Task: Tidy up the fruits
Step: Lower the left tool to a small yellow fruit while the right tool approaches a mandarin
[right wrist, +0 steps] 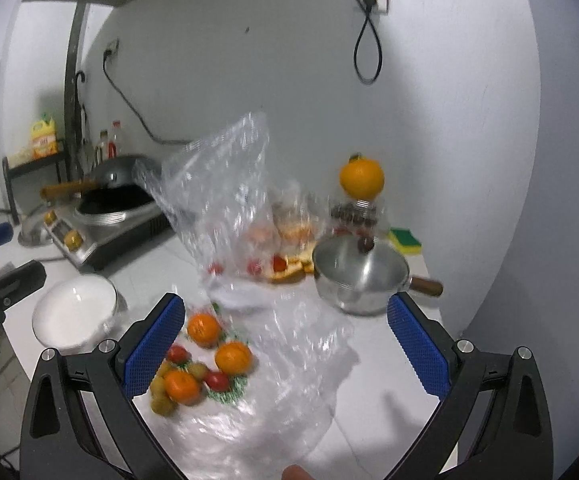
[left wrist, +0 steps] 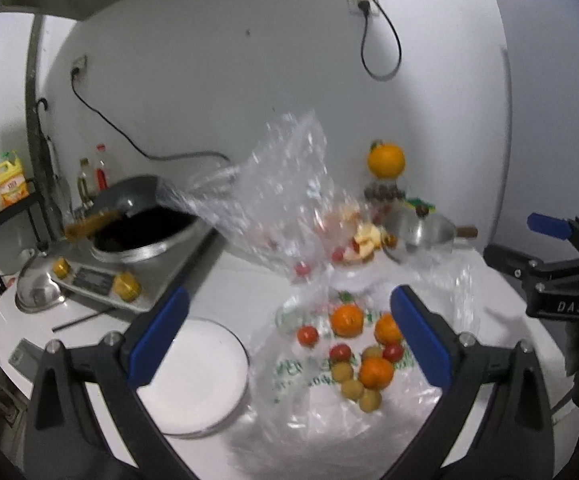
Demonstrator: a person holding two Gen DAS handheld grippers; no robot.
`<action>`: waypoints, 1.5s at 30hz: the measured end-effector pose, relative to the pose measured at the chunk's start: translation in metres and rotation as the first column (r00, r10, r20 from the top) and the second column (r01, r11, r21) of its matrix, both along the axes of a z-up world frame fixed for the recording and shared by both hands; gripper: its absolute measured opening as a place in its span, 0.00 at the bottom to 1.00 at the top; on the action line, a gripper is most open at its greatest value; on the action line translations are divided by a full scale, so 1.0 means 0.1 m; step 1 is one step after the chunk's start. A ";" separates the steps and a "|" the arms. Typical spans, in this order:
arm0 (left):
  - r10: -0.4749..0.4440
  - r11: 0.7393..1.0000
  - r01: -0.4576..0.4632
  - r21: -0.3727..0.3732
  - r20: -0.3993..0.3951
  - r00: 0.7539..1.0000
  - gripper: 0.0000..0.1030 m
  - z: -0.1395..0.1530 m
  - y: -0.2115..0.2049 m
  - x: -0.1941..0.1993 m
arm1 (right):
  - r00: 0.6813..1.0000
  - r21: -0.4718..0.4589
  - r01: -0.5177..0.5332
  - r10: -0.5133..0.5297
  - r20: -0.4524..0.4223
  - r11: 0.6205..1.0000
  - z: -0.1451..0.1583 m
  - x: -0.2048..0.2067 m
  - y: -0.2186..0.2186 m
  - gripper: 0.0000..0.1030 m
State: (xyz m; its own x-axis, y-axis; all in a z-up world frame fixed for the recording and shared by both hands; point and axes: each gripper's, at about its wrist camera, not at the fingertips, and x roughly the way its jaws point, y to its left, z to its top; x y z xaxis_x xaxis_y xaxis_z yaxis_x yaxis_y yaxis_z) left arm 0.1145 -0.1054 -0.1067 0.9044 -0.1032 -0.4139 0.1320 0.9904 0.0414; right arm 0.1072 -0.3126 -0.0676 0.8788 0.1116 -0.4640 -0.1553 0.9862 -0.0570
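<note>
Both grippers wide open, holding nothing, above fruit on a plastic bag.
Left gripper (left wrist: 289,336) and right gripper (right wrist: 287,344) hover over oranges (left wrist: 347,320), tomatoes and small yellow fruits on the bag (left wrist: 329,420); white plate (left wrist: 193,380) just left.

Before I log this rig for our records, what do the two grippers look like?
Both match: black angular frames with silver bolts and blue textured pads. The left gripper sees the right gripper side-on, with white "DAS" lettering on its black body.
</note>
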 end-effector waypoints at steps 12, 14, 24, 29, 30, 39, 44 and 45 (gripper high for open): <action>-0.055 0.997 0.065 0.037 -0.219 0.974 0.97 -0.76 -0.34 0.31 | 0.984 0.005 -0.060 0.060 -0.167 0.998 -0.65 0.26 -0.08 0.91; -0.069 0.996 0.080 0.031 -0.256 0.964 0.91 -0.86 -0.38 0.34 | 0.982 0.008 -0.065 0.066 -0.180 0.998 -0.71 0.27 -0.08 0.91; -0.142 0.987 0.163 0.016 -0.415 0.899 0.55 -1.26 -0.61 0.49 | 0.975 0.046 -0.055 0.064 -0.212 0.997 -0.90 0.31 -0.21 0.91; -0.160 0.982 0.187 0.011 -0.465 0.871 0.42 -1.37 -0.68 0.50 | 0.973 0.064 -0.059 0.072 -0.221 0.996 -0.93 0.31 -0.25 0.88; -0.167 0.981 0.195 0.009 -0.475 0.864 0.40 -1.40 -0.69 0.50 | 0.973 0.066 -0.059 0.072 -0.221 0.996 -0.93 0.31 -0.25 0.86; -0.203 0.976 0.216 -0.031 -0.490 0.848 0.24 -1.43 -0.65 0.47 | 0.963 0.088 -0.086 0.106 -0.247 0.992 -0.97 0.32 -0.17 0.77; -0.218 0.974 0.219 -0.056 -0.477 0.852 0.24 -1.38 -0.58 0.43 | 0.953 0.102 -0.126 0.148 -0.264 0.987 -0.99 0.33 0.00 0.74; -0.222 0.974 0.219 -0.062 -0.472 0.853 0.24 -1.36 -0.54 0.42 | 0.950 0.107 -0.137 0.161 -0.266 0.985 -1.00 0.33 0.04 0.74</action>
